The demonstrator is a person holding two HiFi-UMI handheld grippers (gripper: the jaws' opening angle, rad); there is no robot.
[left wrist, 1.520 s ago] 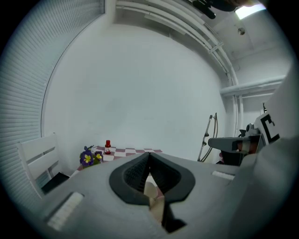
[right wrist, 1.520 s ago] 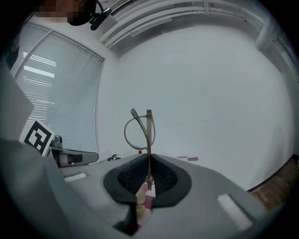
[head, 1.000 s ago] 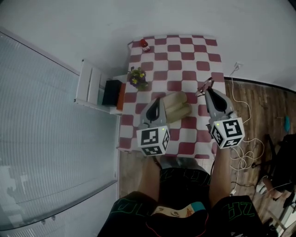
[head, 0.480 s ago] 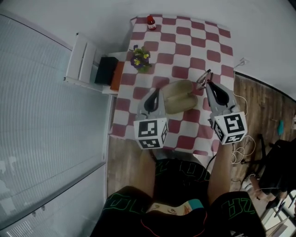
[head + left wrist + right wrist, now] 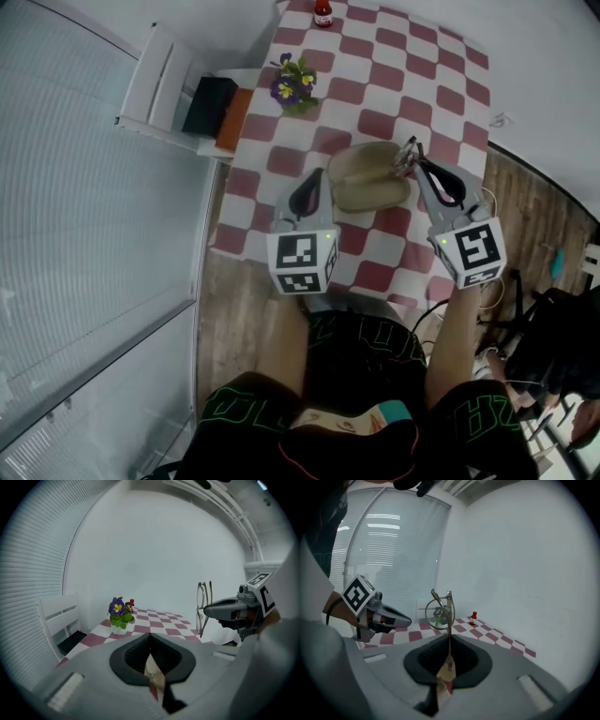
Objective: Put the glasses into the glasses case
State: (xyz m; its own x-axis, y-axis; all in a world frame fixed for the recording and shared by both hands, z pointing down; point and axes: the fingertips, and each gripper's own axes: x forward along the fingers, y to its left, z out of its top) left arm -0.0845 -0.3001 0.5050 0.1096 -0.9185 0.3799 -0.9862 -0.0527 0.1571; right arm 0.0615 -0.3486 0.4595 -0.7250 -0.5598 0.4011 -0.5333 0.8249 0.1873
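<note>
The beige glasses case (image 5: 367, 180) lies open on the checked tablecloth (image 5: 375, 84). My right gripper (image 5: 418, 161) hangs above the case's right end, shut on the thin-rimmed glasses (image 5: 404, 157). In the right gripper view the glasses (image 5: 439, 610) stand up from the shut jaws of my right gripper (image 5: 449, 638), clamped by one temple arm. My left gripper (image 5: 313, 178) hovers by the case's left end, its jaws shut with nothing held. The left gripper view shows my left gripper (image 5: 150, 637), a strip of the case (image 5: 153, 671) below it, and the glasses (image 5: 203, 605) to the right.
A potted purple flower (image 5: 292, 84) and a small red bottle (image 5: 322, 11) stand on the far part of the table. A white slatted chair (image 5: 155, 80) with a black box (image 5: 208, 103) sits left of the table. Cables (image 5: 499, 120) lie on the wooden floor at the right.
My right gripper has carried the glasses leftwards, from the table's right edge to over the case's right end. The left gripper stays beside the case. The head view has shifted.
</note>
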